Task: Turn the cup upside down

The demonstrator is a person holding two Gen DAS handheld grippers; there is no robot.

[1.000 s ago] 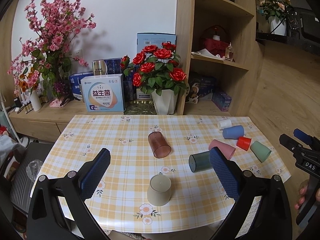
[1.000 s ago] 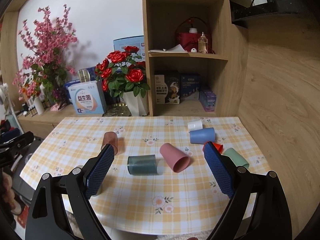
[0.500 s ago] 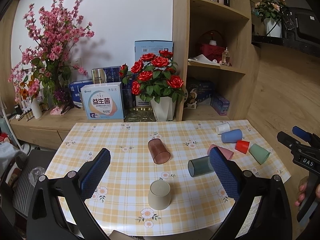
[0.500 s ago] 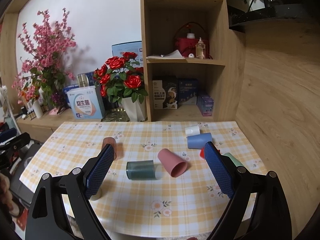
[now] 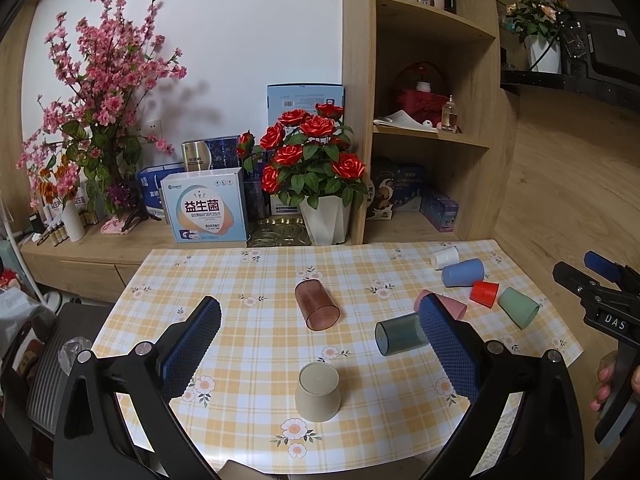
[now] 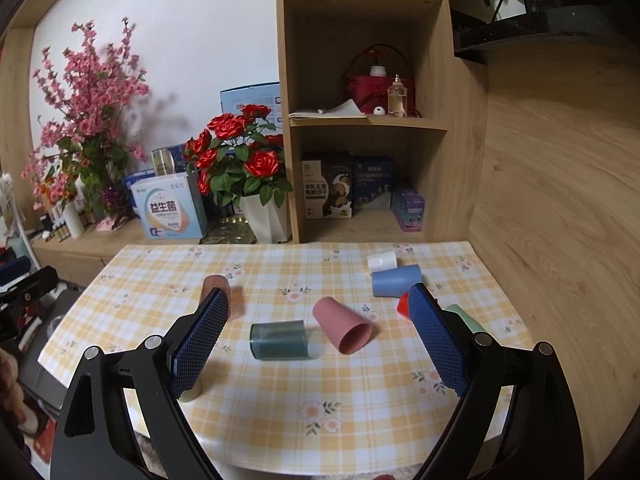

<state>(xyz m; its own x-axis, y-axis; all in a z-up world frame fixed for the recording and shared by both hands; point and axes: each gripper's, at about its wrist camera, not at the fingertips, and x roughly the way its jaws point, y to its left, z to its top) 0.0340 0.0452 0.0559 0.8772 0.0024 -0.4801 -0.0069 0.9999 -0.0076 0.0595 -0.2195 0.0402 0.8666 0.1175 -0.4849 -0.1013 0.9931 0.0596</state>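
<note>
A beige cup [image 5: 318,391] stands upside down near the table's front edge, between the fingers of my open, empty left gripper [image 5: 316,336]. A brown translucent cup [image 5: 317,305] lies on its side mid-table. A dark teal cup [image 5: 400,335] [image 6: 279,339] and a pink cup [image 6: 345,330] lie on their sides. My right gripper [image 6: 320,336] is open and empty above the front of the table, with the teal and pink cups between its fingers further back. The right gripper also shows at the right edge of the left wrist view [image 5: 600,300].
Blue [image 6: 396,280], white [image 6: 382,260], red [image 5: 484,293] and green [image 5: 519,307] cups lie at the table's right side. Behind the checked table [image 5: 248,272] stand a rose pot [image 5: 324,220], a box [image 5: 208,212], blossom branches and a wooden shelf unit [image 6: 360,120].
Both grippers have drawn back and up from the table, so the cups look smaller and further away. No cup has moved.
</note>
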